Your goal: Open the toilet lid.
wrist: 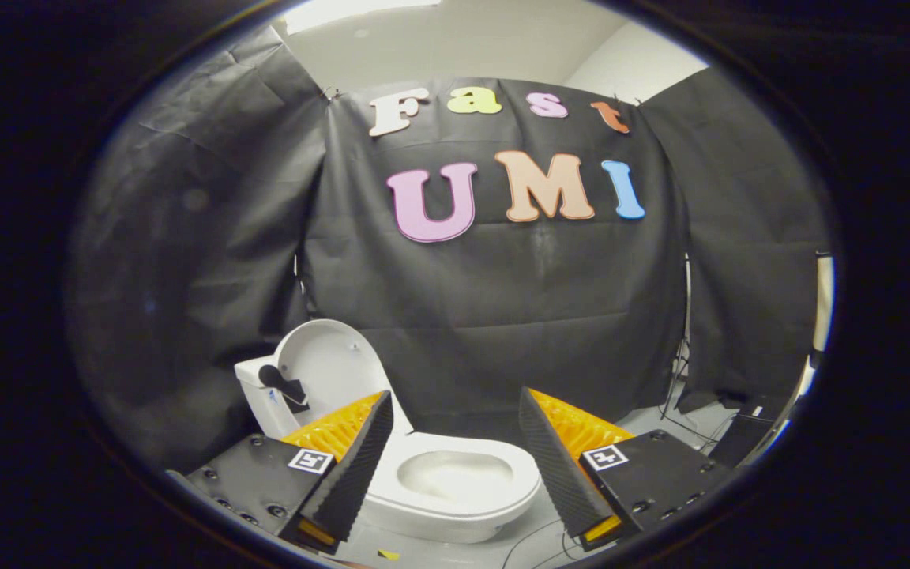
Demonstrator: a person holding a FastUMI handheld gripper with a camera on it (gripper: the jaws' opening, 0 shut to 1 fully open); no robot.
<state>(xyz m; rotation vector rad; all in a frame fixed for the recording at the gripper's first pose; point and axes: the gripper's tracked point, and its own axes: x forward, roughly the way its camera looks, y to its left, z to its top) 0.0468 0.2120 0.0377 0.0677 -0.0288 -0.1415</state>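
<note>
The lid stands upright at lower left, leaning back on the tank, so the bowl lies exposed; the task looks done. The gripper has its fingers spread wide and empty, probably held above the bowl.

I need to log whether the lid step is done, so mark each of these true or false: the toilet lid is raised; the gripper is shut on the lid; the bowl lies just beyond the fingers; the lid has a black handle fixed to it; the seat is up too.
1. The toilet lid is raised. True: it stands upright against the tank.
2. The gripper is shut on the lid. False: its fingers are spread apart and hold nothing.
3. The bowl lies just beyond the fingers. True.
4. The lid has a black handle. True.
5. The seat is up too. False: it lies flat on the bowl.
</note>
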